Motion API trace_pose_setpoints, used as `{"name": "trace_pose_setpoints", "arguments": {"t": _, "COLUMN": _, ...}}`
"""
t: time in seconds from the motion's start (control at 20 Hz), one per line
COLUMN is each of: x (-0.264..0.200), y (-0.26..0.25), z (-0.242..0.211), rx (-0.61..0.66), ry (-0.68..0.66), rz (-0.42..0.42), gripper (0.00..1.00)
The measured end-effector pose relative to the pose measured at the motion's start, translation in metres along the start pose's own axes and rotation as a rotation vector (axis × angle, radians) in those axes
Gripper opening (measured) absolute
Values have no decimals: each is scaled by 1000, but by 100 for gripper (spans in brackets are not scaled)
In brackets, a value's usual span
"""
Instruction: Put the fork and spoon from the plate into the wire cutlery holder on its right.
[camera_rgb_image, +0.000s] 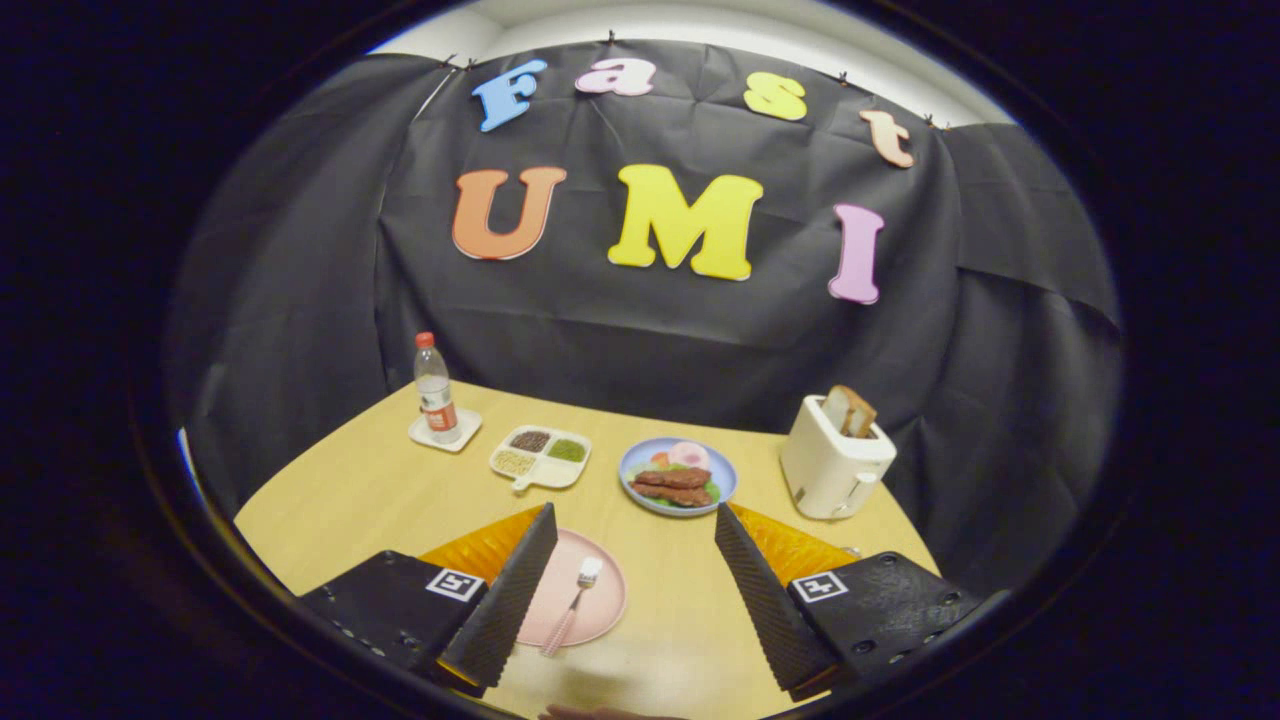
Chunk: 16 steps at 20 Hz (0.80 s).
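Now: hand-held gripper released, fingers spread | fork on pink plate between them | bottle label unreadable

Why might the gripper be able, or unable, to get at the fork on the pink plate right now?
Probably able: the gripper is open, and the fork lies uncovered on the pink plate, close beside one finger.

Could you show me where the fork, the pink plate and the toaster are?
fork (573, 604), gripper view: on its handle, between the open fingers.
pink plate (608, 600), gripper view: on bare surface right of the fork.
toaster (826, 467), gripper view: on its front wall.
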<state>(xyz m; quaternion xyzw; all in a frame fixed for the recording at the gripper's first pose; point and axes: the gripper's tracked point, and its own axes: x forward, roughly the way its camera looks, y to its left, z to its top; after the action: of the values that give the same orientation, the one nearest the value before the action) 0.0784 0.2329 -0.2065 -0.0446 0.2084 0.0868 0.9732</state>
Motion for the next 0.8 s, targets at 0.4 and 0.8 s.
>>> {"name": "trace_pose_setpoints", "arguments": {"t": 0.4, "x": 47, "y": 41, "z": -95, "rx": 64, "ry": 308, "rz": 14, "gripper": 95}}
{"name": "trace_pose_setpoints", "arguments": {"t": 0.8, "x": 72, "y": 51, "z": -151, "rx": 118, "ry": 493, "rz": -43, "gripper": 89}}
